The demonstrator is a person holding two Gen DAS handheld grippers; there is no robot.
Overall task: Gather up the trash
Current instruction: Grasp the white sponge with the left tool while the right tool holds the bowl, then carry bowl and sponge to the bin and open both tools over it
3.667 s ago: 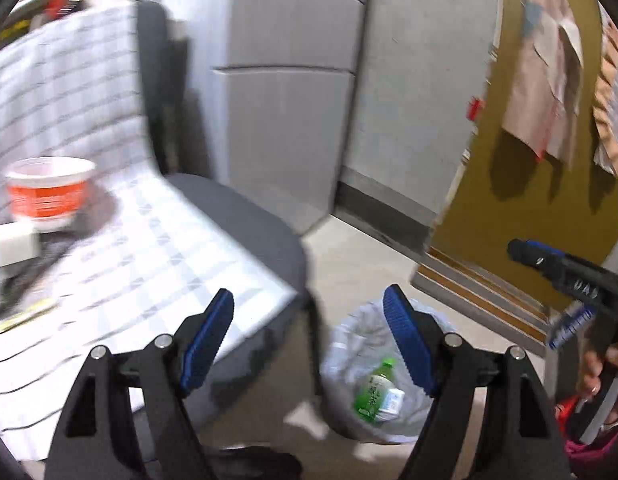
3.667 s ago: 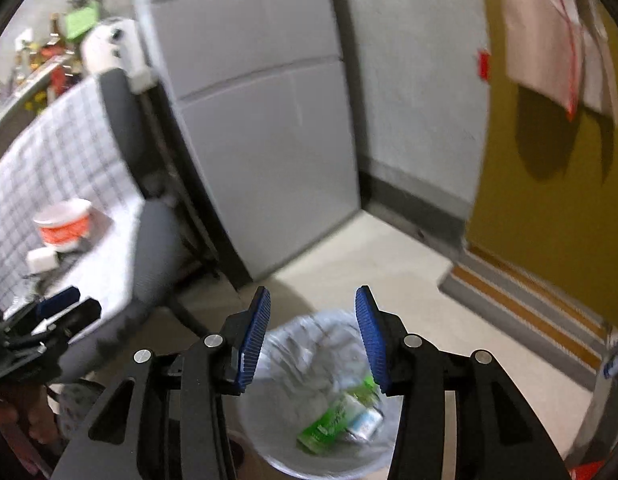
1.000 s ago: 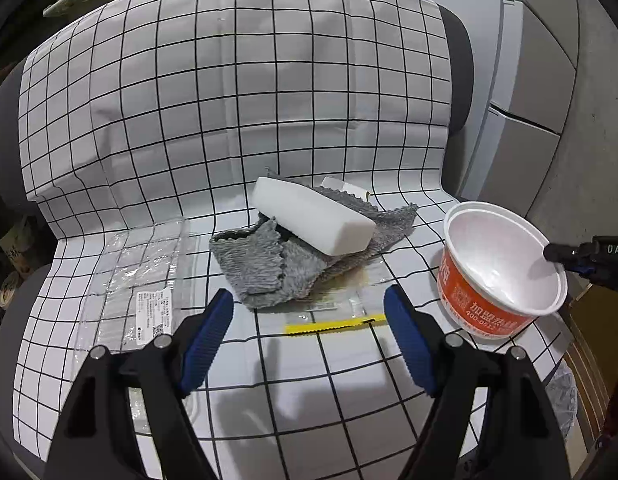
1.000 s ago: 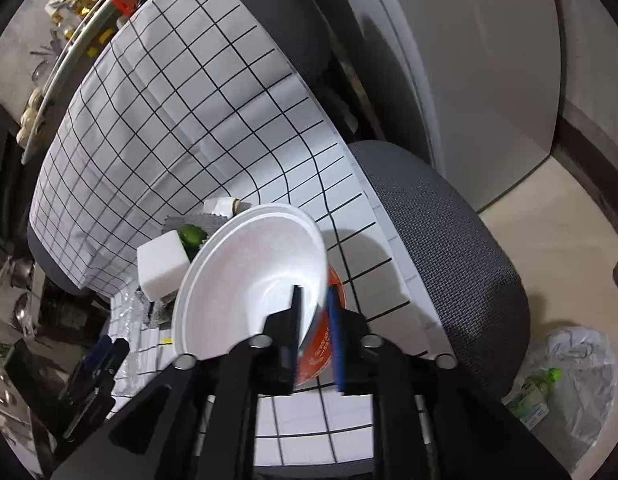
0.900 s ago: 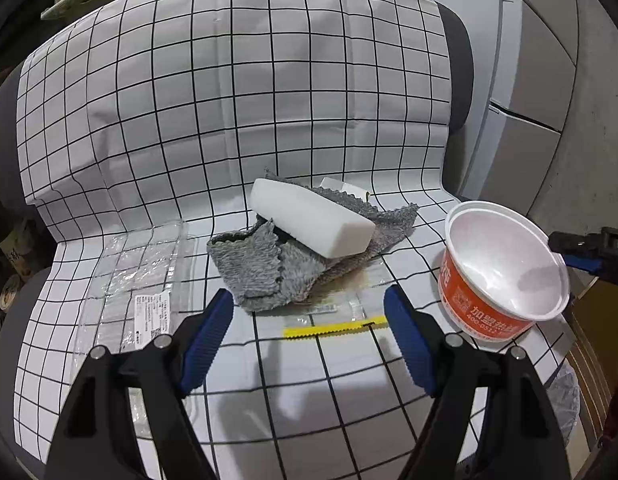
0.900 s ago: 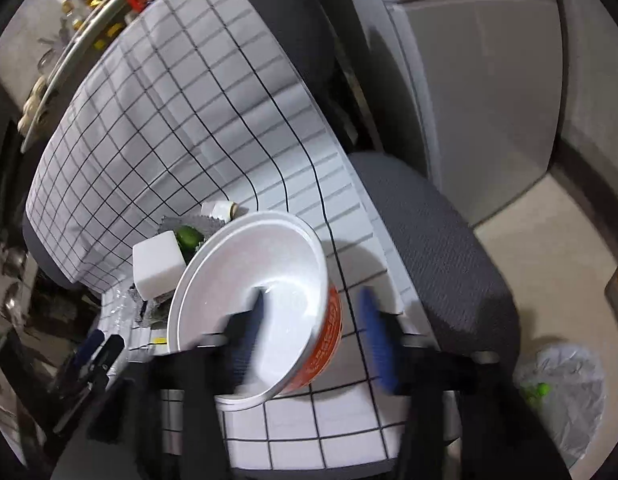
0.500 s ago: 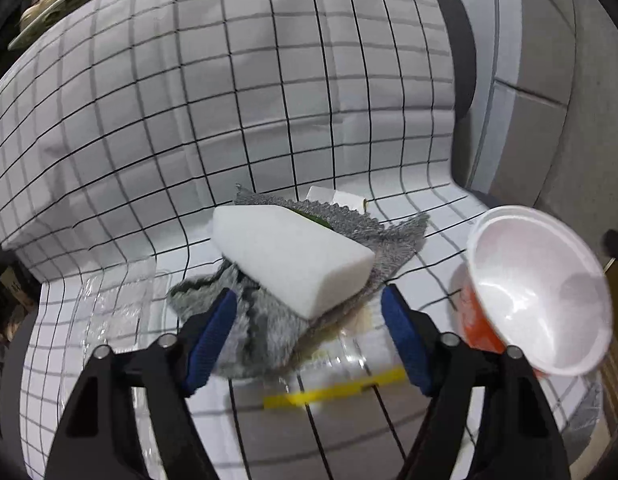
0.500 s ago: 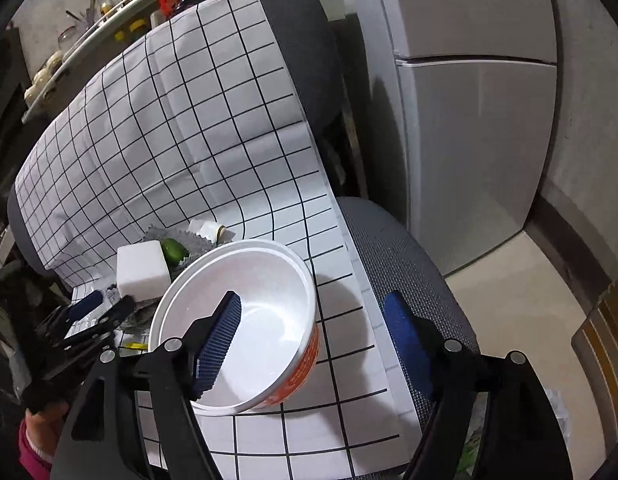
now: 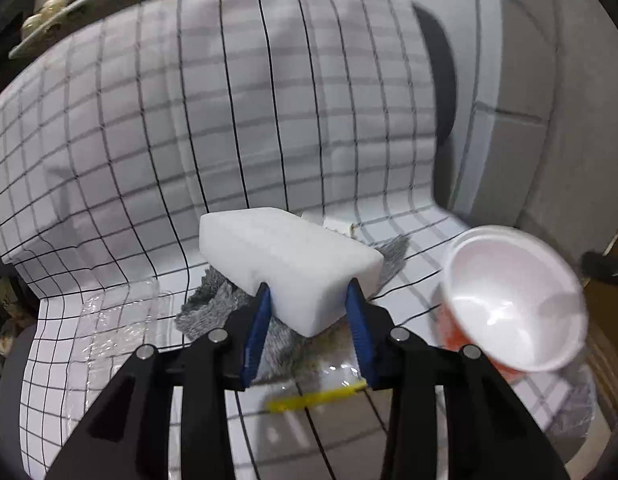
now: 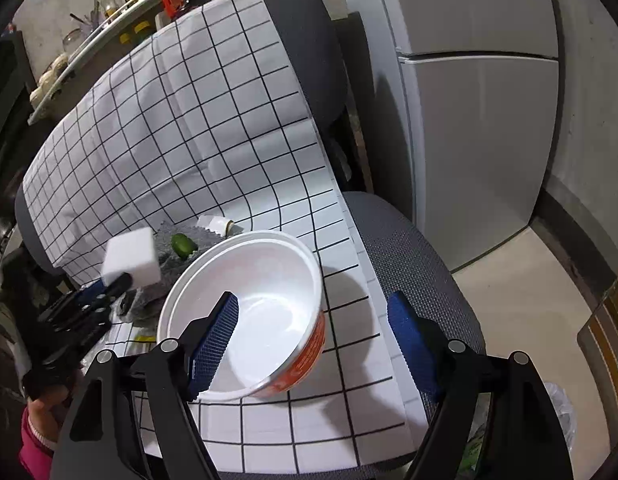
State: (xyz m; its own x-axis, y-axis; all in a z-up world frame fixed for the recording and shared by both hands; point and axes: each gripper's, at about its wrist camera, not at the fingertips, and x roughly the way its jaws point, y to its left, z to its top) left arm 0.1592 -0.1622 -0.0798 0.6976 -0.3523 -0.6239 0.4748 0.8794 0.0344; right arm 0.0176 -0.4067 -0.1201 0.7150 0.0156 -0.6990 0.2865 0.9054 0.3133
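Note:
My left gripper (image 9: 309,330) is shut on a white foam block (image 9: 289,264), held over a grey cloth (image 9: 213,312) on the checked seat cover (image 9: 149,160). The block also shows in the right wrist view (image 10: 131,258), with the left gripper (image 10: 109,286) on it. My right gripper (image 10: 313,344) is open, its left pad over an empty white and orange bowl (image 10: 245,312), which tilts on the seat. The bowl shows at the right of the left wrist view (image 9: 513,300). A lined trash bin (image 10: 561,412) stands on the floor at lower right.
A green lime (image 10: 184,245) and a small white roll (image 10: 213,224) lie on the grey cloth. A clear plastic bag (image 9: 113,324) and a yellow-edged wrapper (image 9: 317,396) lie on the seat. A grey fridge (image 10: 481,120) stands to the right.
My left gripper moved forward and closed on the white foam block. My right gripper let go of the bowl's rim and opened wide; the bowl stays on the seat.

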